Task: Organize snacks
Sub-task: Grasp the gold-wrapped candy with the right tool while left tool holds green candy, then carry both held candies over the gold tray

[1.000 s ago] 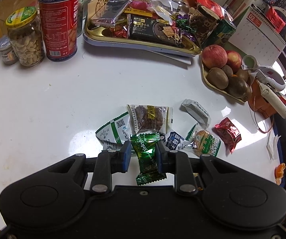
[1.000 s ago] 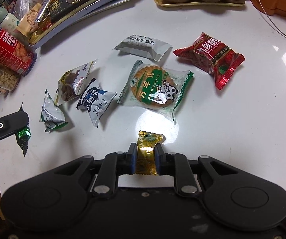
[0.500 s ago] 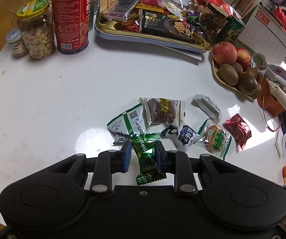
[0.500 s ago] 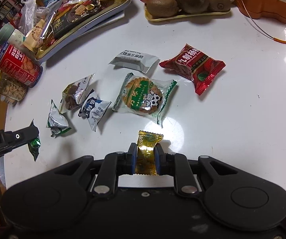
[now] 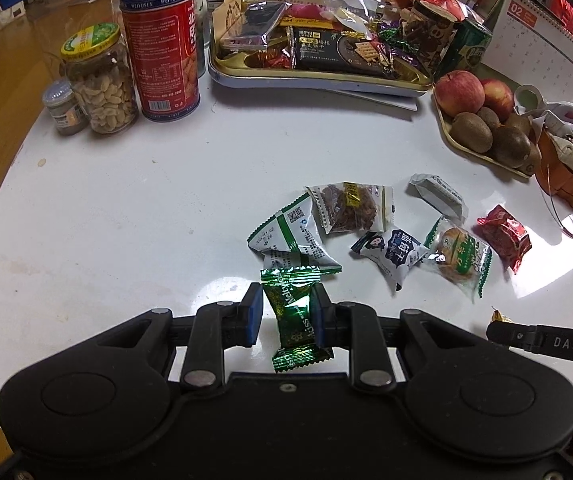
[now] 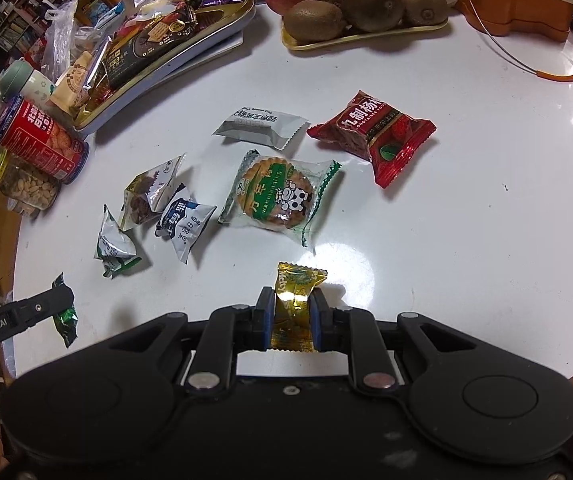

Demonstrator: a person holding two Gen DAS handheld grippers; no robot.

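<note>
— Green foil, crinkled and shiny: that small wrapped candy point(image 5: 295, 317) sits between the blue pads of the left gripper point(image 5: 286, 314). Why hold it like that?

— The jaws pinch it across its narrow middle, where the sweet itself gives something firm to press on. Its long axis runs forward along the fingers, one crimped end pointing out over the white round table point(image 5: 126, 208), the other back toward the gripper body. It leans a little to one side.

— And the other hand?

— The right gripper point(image 6: 289, 314) is pressed together on a gold foil wrapped candy point(image 6: 292, 304), held the same way: waist between the pads, long axis forward, fanned end tipped slightly to the right. Both candies hang above the table near its front edge, not resting on it.

— Where would they go?

— My guess is the gold-rimmed metal tray point(image 5: 318, 80) at the far side, already heaped with packets. Loose ones lie between: a clear round biscuit packet with green trim point(image 6: 280, 196), a red strawberry-print pouch point(image 6: 374, 132), a white flat sachet point(image 6: 260, 124).

— Any risk?

— Thin foil may slip if the squeeze eases during the carry.
</note>
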